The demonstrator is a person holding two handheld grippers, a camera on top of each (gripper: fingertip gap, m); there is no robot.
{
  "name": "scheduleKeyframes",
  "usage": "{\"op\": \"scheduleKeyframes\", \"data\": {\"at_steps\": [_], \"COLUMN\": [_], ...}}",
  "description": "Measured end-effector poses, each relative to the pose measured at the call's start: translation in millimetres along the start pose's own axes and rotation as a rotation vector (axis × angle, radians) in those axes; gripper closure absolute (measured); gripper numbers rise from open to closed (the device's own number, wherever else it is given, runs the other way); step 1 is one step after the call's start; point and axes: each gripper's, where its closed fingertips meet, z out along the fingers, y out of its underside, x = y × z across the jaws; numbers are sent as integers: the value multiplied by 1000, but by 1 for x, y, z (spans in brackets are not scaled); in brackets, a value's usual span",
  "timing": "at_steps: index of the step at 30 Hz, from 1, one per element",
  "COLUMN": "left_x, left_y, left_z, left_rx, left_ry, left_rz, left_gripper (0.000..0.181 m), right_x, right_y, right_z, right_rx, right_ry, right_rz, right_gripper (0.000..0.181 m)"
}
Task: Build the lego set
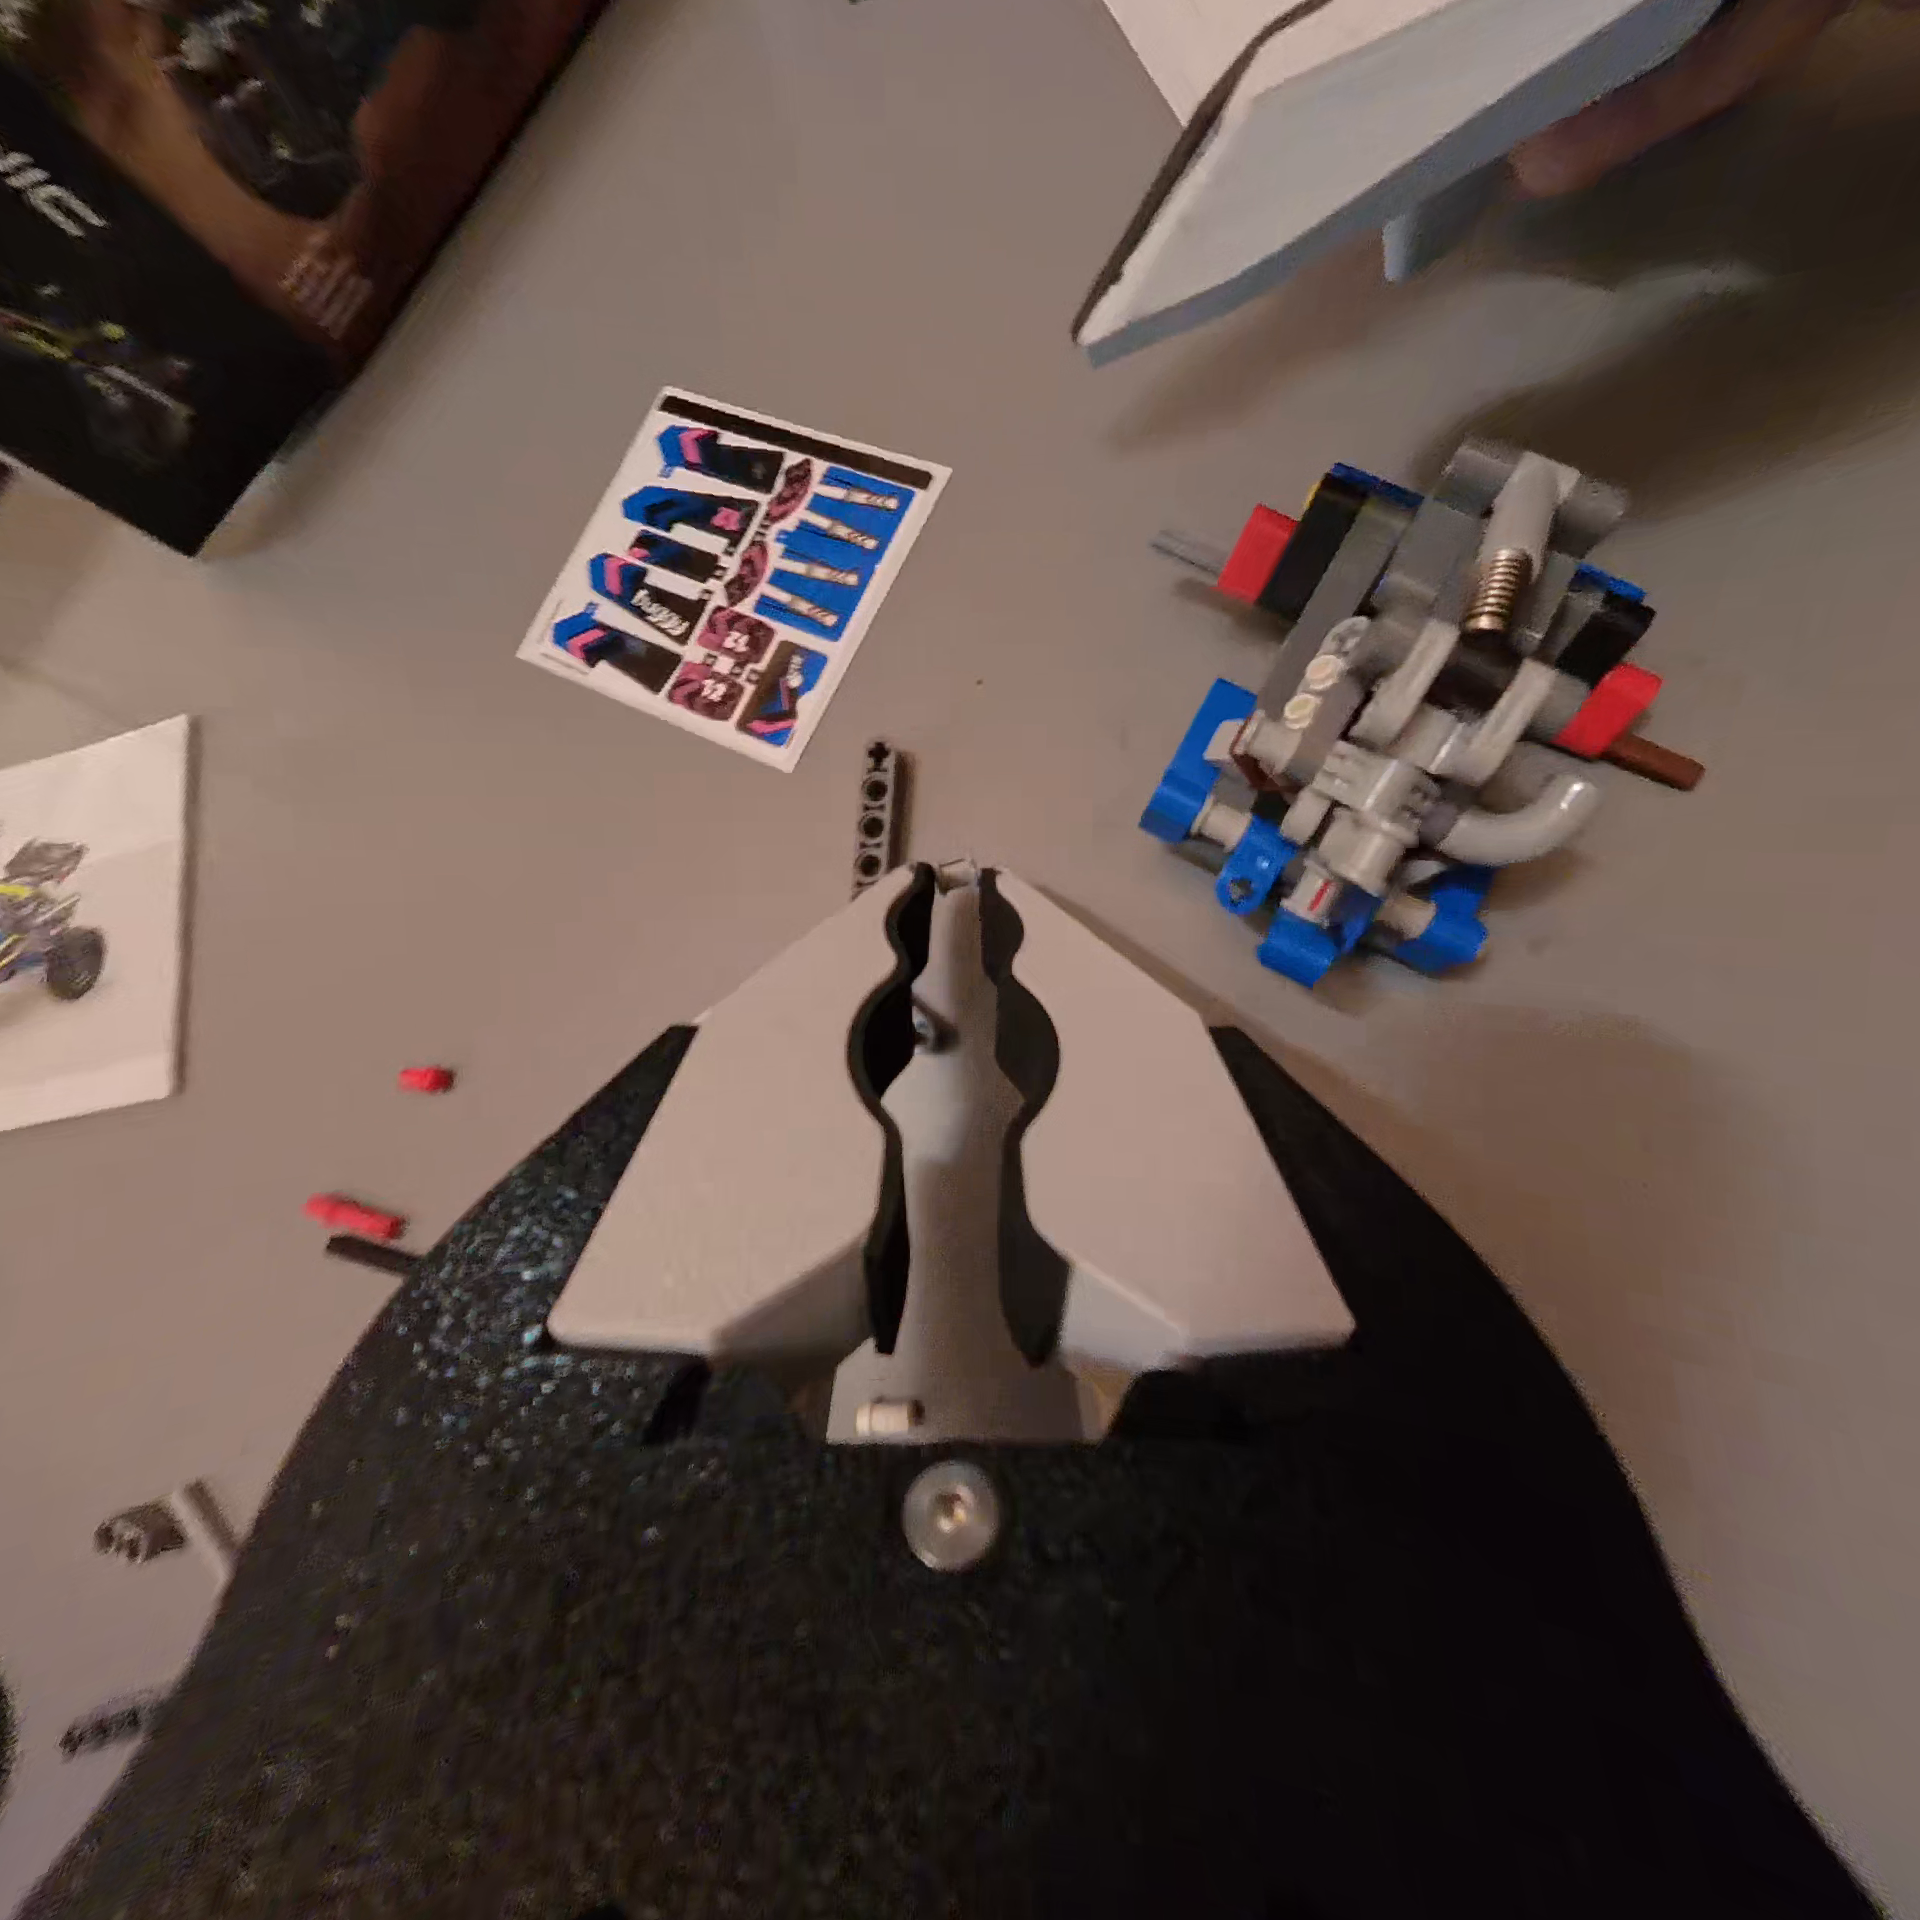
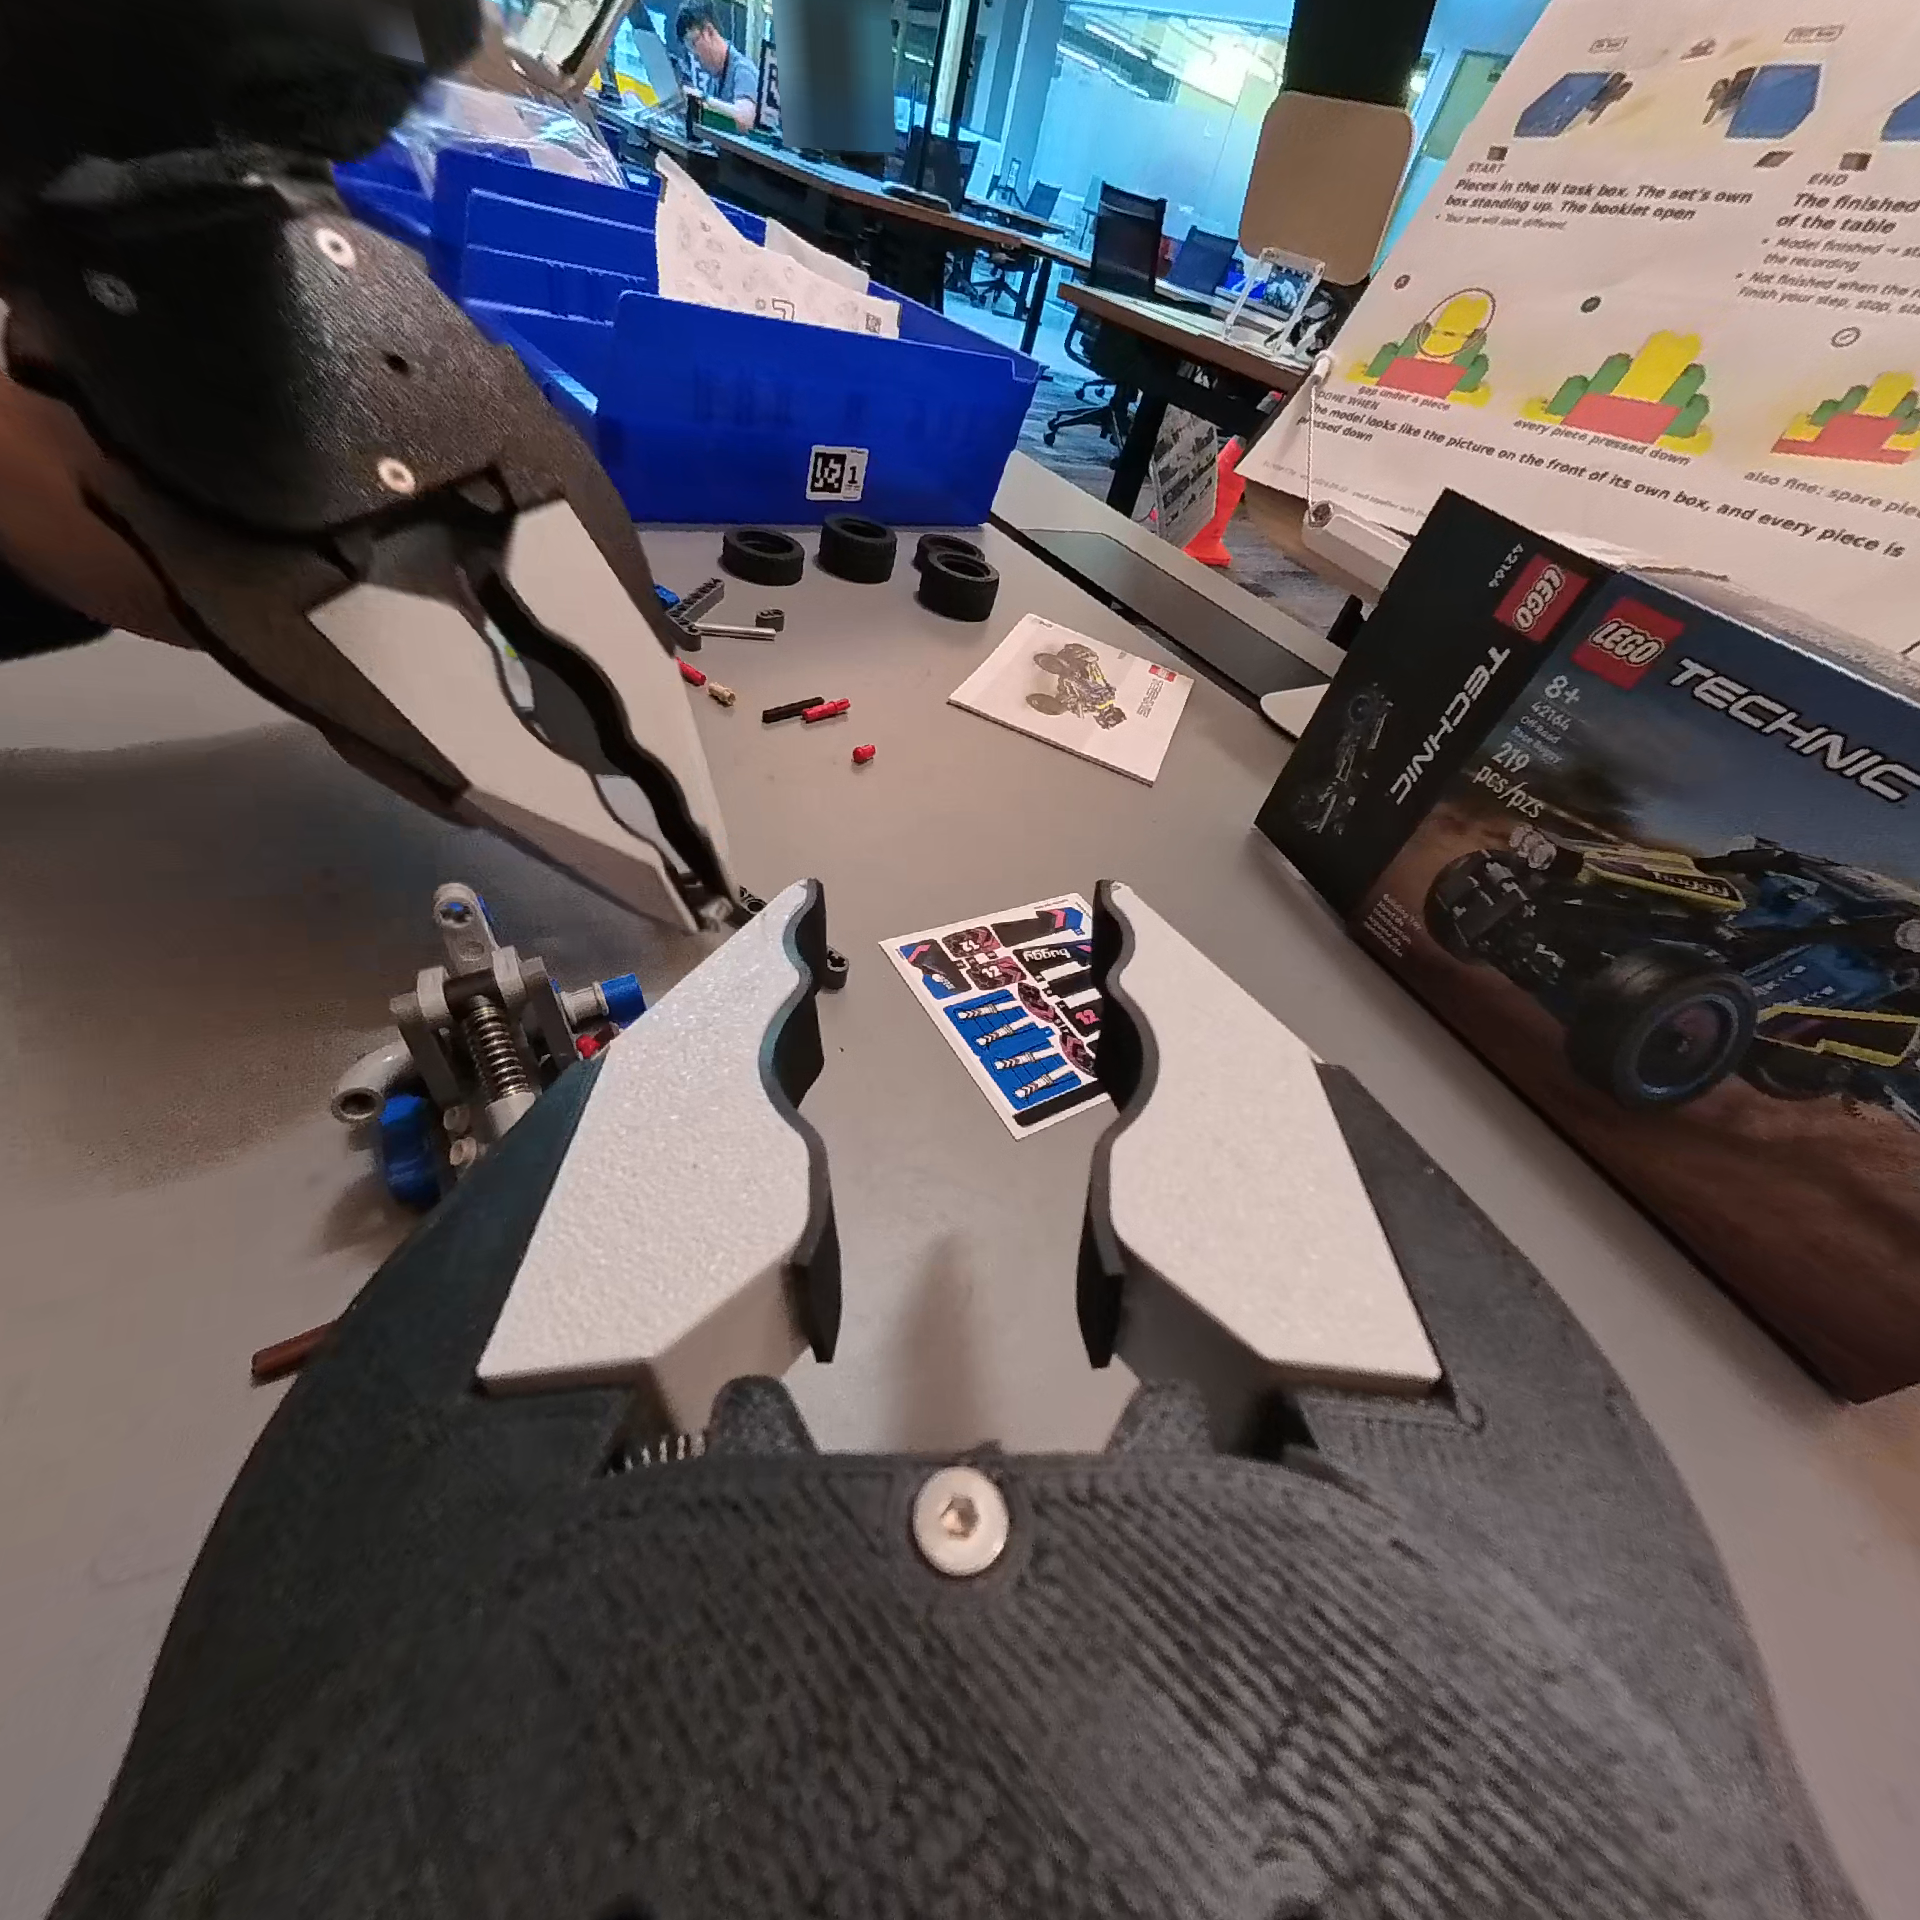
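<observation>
Grippers, two, hand-held, over a grey table (image 2: 1039, 831).

Left gripper (image 1: 956, 878): fingers drawn together, tips nearly meeting and angled down at the table. Something small and pale sits between the tips; what it is cannot be told. A black beam (image 1: 878, 816) with holes lies just ahead of the tips, its near end hidden behind them. Whether the tips touch it cannot be told.

Right gripper (image 2: 961, 914): fingers spread wide, nothing between them, held above the table.

Part-built lego model (image 1: 1423, 717): blue, grey, black and red, with a metal spring on top. It rests on the table ahead and to the right of the left gripper, and to the left of the right gripper, partly hidden behind its left finger (image 2: 675, 1122).

Sticker sheet (image 2: 1013, 1023): flat on the table, seen through the gap of the right gripper; ahead and to the left of the left gripper.

Loose pieces: small red pin (image 1: 426, 1078) and a red and black pin (image 1: 353, 1216) to the left of the left gripper. Four black tyres (image 2: 857, 545) lie far ahead of the right gripper.

Instruction booklet (image 2: 1075, 694): closed, beyond the sticker sheet.

Lego box (image 2: 1621, 862): standing to the right of the right gripper.

Blue bins (image 2: 810, 405): at the far table edge, behind the tyres.
</observation>
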Motion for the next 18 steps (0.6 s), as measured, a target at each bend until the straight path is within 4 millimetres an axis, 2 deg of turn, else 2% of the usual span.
{"op": "scheduleKeyframes", "data": {"at_steps": [4, 11, 14, 18], "left_x": [6, 5, 3, -1], "left_y": [4, 5, 6, 3], "left_z": [8, 7, 2, -15], "left_rx": [-23, -45, -40, 32], "left_ry": [36, 24, 8, 9], "left_rz": [-13, -15, -24, -76], "left_gripper": [175, 171, 169, 169], "right_x": [-3, -6, -6, -5], "right_y": [2, 5, 4, 6], "right_z": [1, 2, 2, 2], "right_rx": [-13, -35, -30, -37], "right_ry": [-16, -25, -23, -20], "right_rz": [3, -17, -8, -5], "right_gripper": [132, 132, 132, 132]}}
